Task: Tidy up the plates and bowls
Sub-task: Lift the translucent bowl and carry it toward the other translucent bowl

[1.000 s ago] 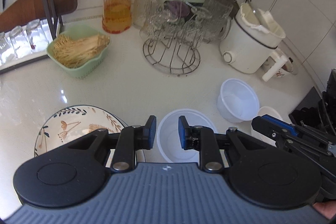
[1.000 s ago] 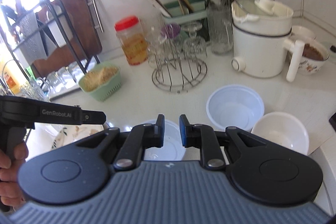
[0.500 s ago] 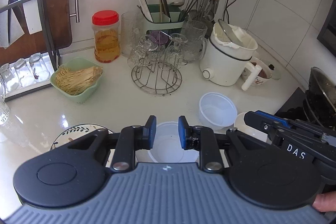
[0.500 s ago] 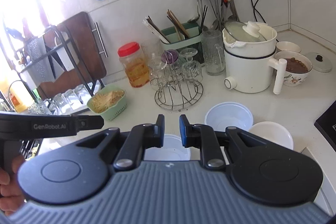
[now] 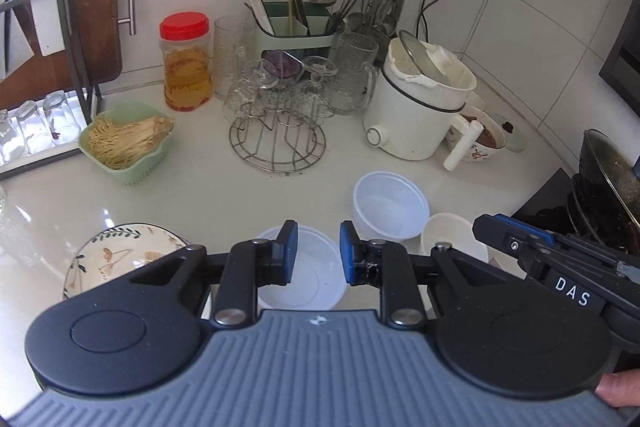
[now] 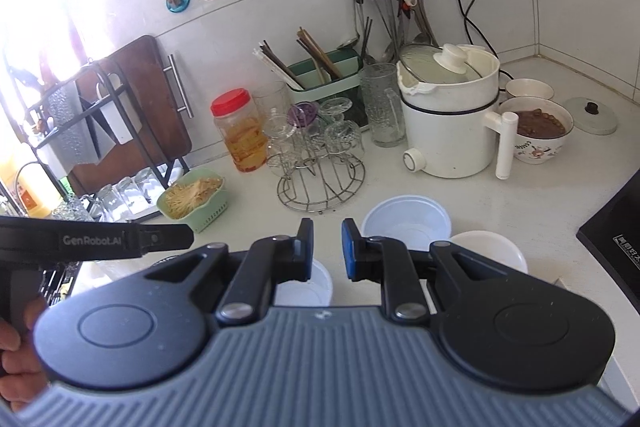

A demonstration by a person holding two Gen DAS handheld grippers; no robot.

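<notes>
A floral plate (image 5: 116, 259) lies at the near left of the counter. Beside it, right below my left gripper (image 5: 319, 233), stands a white plastic bowl (image 5: 308, 283). The left jaws are shut with nothing between them, well above that bowl. Farther right are a second plastic bowl (image 5: 390, 205) and a white ceramic bowl (image 5: 448, 235). My right gripper (image 6: 326, 229) is also shut and empty, hovering above the plastic bowls (image 6: 406, 223) and the ceramic bowl (image 6: 488, 251). Each gripper shows in the other's view: the right gripper (image 5: 486, 225), the left gripper (image 6: 176, 237).
Behind the bowls stand a wire rack of glasses (image 5: 280, 131), a white electric pot (image 5: 420, 107), a red-lidded jar (image 5: 186, 63) and a green basket of noodles (image 5: 128, 143). A bowl of brown food (image 6: 536, 131) sits at the back right. A dark hob with a pan (image 5: 600, 195) borders the right.
Both grippers have risen and drawn back from the counter, so more of the wall and worktop shows. The jaws of both kept the same narrow gap.
</notes>
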